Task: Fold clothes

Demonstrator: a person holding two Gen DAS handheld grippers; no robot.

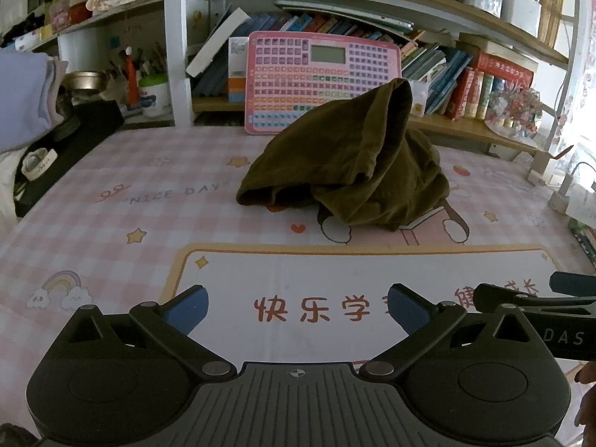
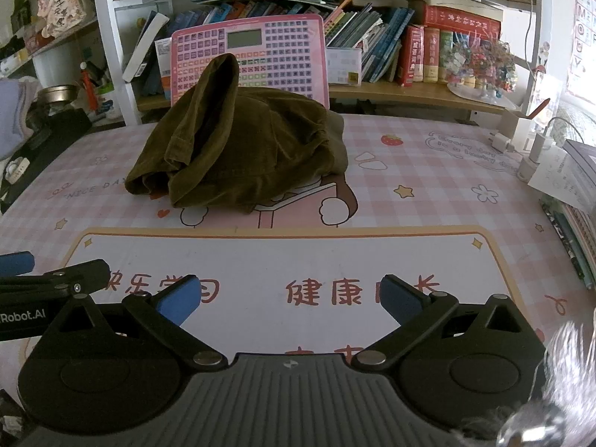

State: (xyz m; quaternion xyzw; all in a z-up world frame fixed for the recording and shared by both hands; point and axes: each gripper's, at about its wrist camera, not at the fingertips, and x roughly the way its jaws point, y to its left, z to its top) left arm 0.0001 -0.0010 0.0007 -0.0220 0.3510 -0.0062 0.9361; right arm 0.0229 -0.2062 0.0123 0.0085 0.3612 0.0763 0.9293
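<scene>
Two views, left wrist first: left gripper spread wide, holding nothing, above the pink checked desk mat; olive-brown velvety trousers heaped mid-mat, well ahead, one part poking up. Probably soft, floppy, a bit heavy; best pinched at a thick hem edge. White pen pot crammed with pens. Right wrist next: right gripper also wide, empty; same trousers ahead, slightly left.

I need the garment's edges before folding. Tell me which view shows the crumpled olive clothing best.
The right wrist view: the olive clothing sits closer and larger, its raised fold and hem visible. The left wrist view shows it farther off, smaller.
</scene>
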